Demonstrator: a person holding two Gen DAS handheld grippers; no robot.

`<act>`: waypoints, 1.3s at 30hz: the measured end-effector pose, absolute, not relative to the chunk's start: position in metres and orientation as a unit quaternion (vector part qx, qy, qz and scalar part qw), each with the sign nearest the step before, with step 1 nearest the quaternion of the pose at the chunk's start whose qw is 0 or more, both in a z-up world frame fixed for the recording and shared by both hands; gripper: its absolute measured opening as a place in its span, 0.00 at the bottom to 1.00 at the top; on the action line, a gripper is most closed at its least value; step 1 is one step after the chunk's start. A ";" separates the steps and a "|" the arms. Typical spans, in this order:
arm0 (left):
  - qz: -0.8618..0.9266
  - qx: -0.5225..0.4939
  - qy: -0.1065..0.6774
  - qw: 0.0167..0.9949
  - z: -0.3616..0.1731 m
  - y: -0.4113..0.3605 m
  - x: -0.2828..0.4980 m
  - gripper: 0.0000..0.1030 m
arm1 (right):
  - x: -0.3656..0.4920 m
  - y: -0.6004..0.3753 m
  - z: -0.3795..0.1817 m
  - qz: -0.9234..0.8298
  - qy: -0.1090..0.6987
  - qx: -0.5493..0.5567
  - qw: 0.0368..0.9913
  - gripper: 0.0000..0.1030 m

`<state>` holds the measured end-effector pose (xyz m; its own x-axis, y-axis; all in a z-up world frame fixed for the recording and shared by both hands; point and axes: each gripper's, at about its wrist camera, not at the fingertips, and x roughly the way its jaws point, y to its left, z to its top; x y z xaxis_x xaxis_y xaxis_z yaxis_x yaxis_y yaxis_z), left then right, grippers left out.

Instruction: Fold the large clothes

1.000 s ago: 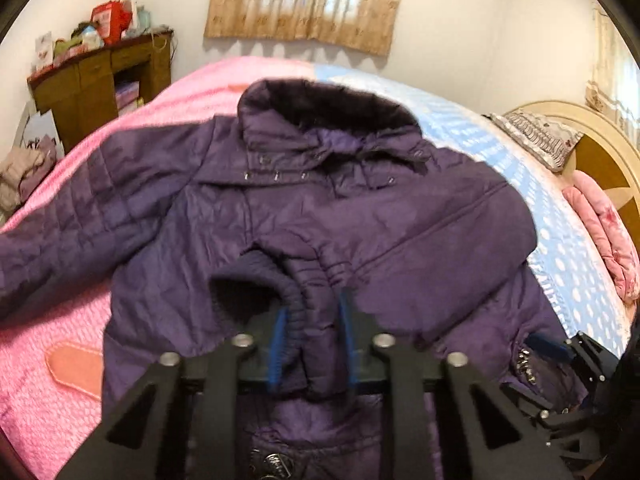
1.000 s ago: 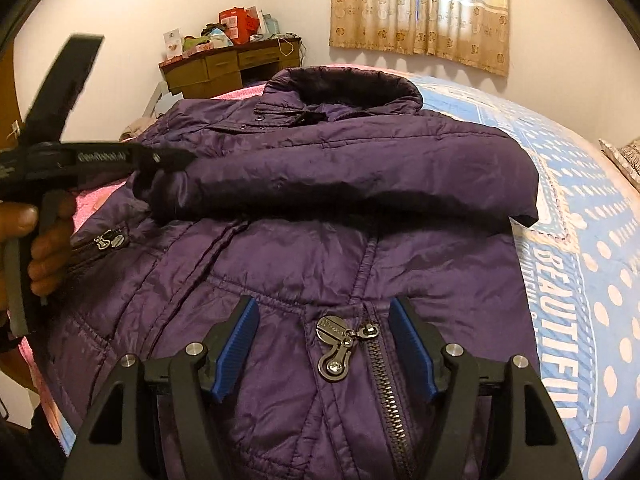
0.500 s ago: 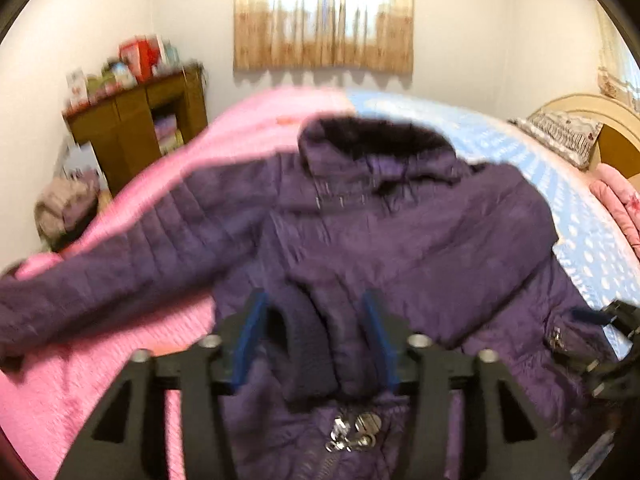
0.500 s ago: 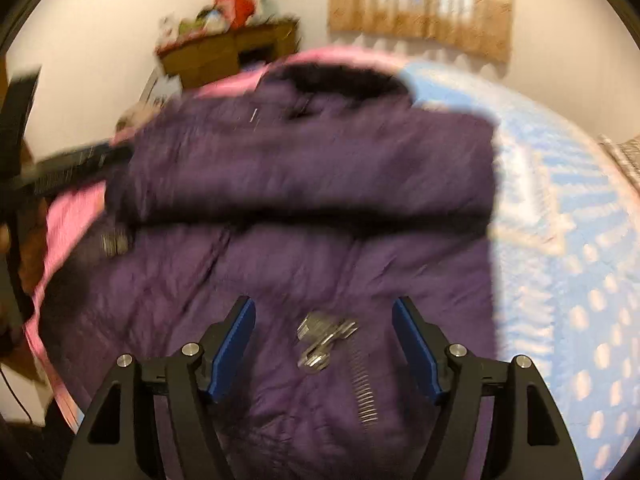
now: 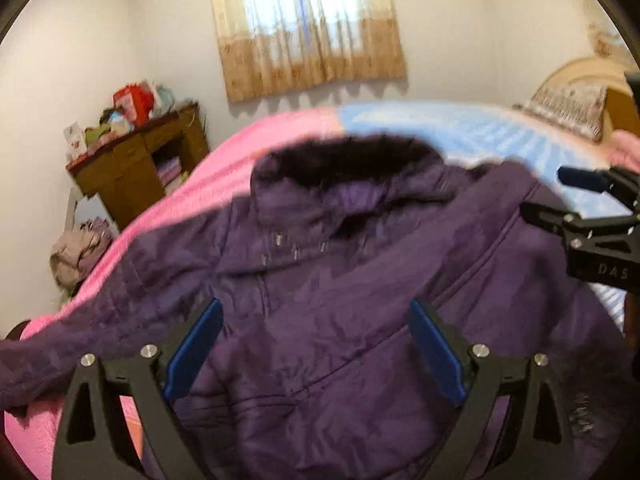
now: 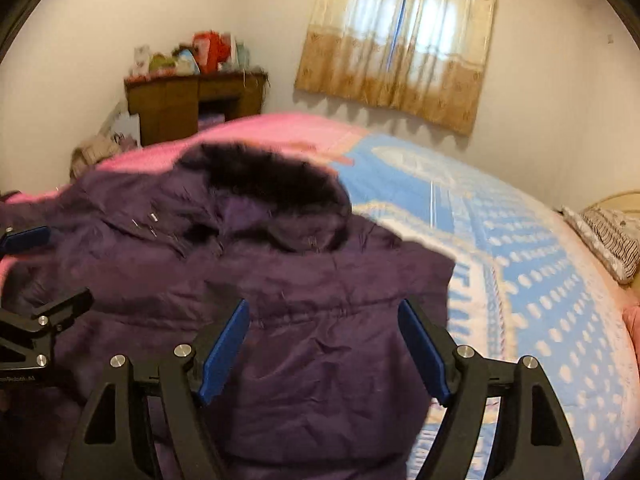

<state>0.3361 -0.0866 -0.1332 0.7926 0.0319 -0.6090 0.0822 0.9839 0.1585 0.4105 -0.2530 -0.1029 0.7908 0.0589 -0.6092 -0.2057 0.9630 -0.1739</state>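
Clearly, the purple jacket (image 5: 340,320) was only partly folded as I watched: it lay front up on the bed (image 6: 540,280), its dark fur collar (image 6: 264,184) toward twelve o'clock. In the right wrist view one sleeve (image 6: 320,276) lay folded across the chest, its shoulder edge at three o'clock. In the left wrist view the other sleeve (image 5: 80,344) trailed out flat toward nine o'clock over the pink half of the cover. I judged that sleeve and the body fold remained to be done. My left gripper (image 5: 316,344) hung over the chest with fingers spread wide, grasping nothing; my right gripper (image 6: 324,344) was likewise released and empty over the folded sleeve. A cluttered wooden desk (image 5: 140,160) stood at ten o'clock, a curtained window (image 5: 308,24) at twelve.
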 end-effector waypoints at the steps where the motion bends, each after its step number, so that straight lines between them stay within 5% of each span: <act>1: -0.012 0.082 0.342 0.936 -0.143 -0.083 0.341 0.93 | 0.412 -0.255 -0.109 0.072 0.324 -0.108 0.937 0.75; 25: -0.022 0.048 0.409 0.911 -0.167 -0.075 0.357 1.00 | 0.437 -0.258 -0.150 0.080 0.432 -0.099 0.893 0.79; 33: -0.031 0.037 0.309 0.950 -0.119 -0.063 0.321 1.00 | 0.412 -0.221 -0.096 0.147 0.365 -0.051 0.918 0.79; 39: 0.016 -0.022 0.404 0.914 -0.162 -0.032 0.351 1.00 | 0.420 -0.181 -0.143 0.158 0.420 -0.086 0.889 0.79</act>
<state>0.3506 -0.0315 -0.1619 0.6732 0.0119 -0.7393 -0.0474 0.9985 -0.0271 0.4201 -0.1806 -0.1430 0.5969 0.2086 -0.7747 -0.3534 0.9353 -0.0204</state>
